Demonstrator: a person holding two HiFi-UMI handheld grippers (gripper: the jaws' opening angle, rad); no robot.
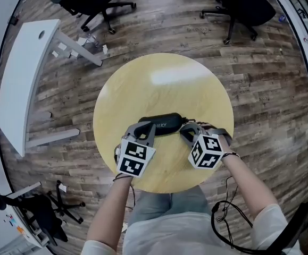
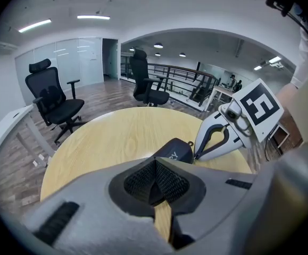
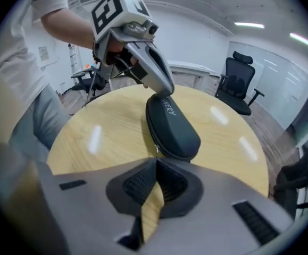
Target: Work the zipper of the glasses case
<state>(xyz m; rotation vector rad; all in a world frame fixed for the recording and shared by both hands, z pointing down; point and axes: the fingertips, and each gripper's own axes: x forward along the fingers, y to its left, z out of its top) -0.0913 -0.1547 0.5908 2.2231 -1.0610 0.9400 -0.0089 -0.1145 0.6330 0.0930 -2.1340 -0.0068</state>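
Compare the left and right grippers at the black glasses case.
The grey left gripper sits at the left end of the black zippered glasses case, jaws shut on nothing; the grey right gripper is at its right end, seemingly pinching the small metal zipper pull. Both are closed over the round wooden table.

Glasses case (image 1: 161, 124) black, white lettering; zipper pull (image 3: 156, 149) silver. Round table (image 1: 164, 78) pale yellow woodgrain. Floor (image 1: 265, 62) grey-brown planks. Marker cubes (image 1: 134, 158) black-and-white squares. Gripping pads (image 3: 135, 185) black, cross-hatched. Office chairs (image 2: 50, 97) black.
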